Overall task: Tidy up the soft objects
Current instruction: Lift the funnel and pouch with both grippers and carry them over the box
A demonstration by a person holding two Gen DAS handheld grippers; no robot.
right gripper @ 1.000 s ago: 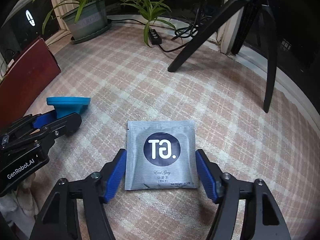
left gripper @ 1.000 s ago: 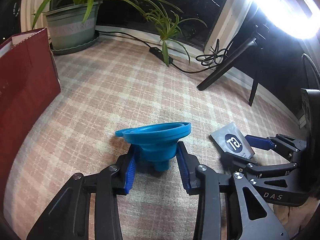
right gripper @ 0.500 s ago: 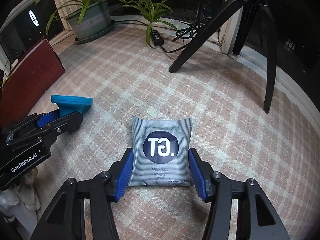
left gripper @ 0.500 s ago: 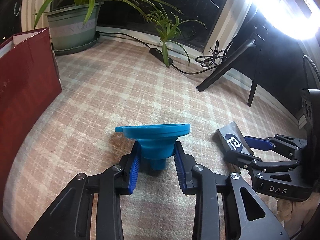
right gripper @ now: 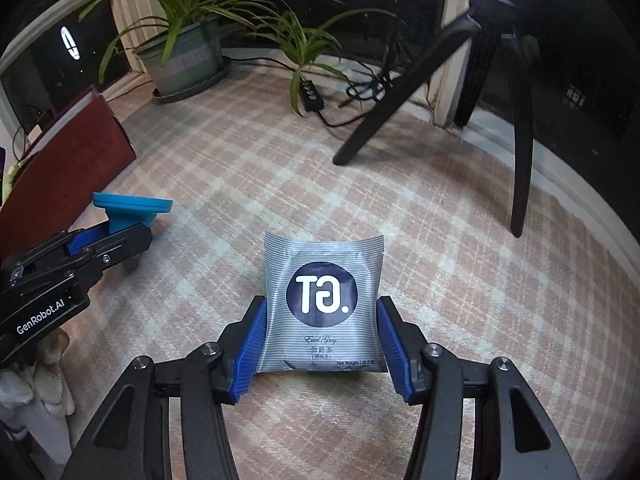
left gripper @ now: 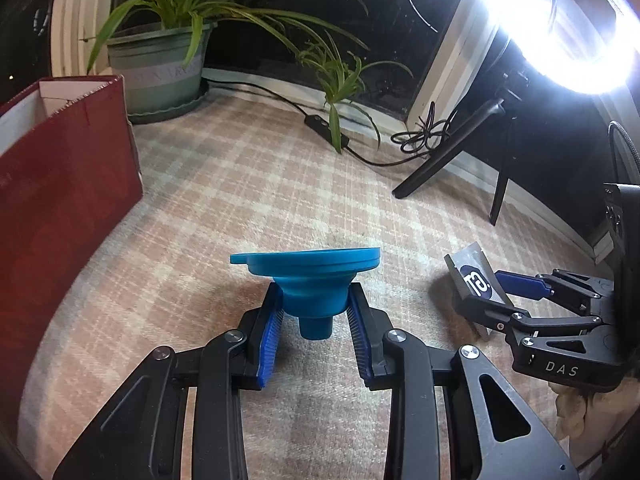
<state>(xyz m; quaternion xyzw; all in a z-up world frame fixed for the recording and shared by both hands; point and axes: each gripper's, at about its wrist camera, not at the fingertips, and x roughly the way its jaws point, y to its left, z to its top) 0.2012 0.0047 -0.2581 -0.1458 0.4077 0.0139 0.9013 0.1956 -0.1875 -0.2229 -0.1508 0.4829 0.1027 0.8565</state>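
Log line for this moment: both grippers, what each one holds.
left gripper: shut on blue funnel | right gripper: shut on tea sachet | red box: beside, untouched

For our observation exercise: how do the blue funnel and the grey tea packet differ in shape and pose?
The blue funnel is a cone with a wide rim, upright, spout down; the grey tea packet is a flat printed pouch, bowed. The left gripper clamps the funnel; the right gripper clamps the packet. Both are pinched at their sides.

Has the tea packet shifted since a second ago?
Yes. The tea packet has bowed and narrowed between the closing right gripper, its far edge lifted off the plaid cloth.
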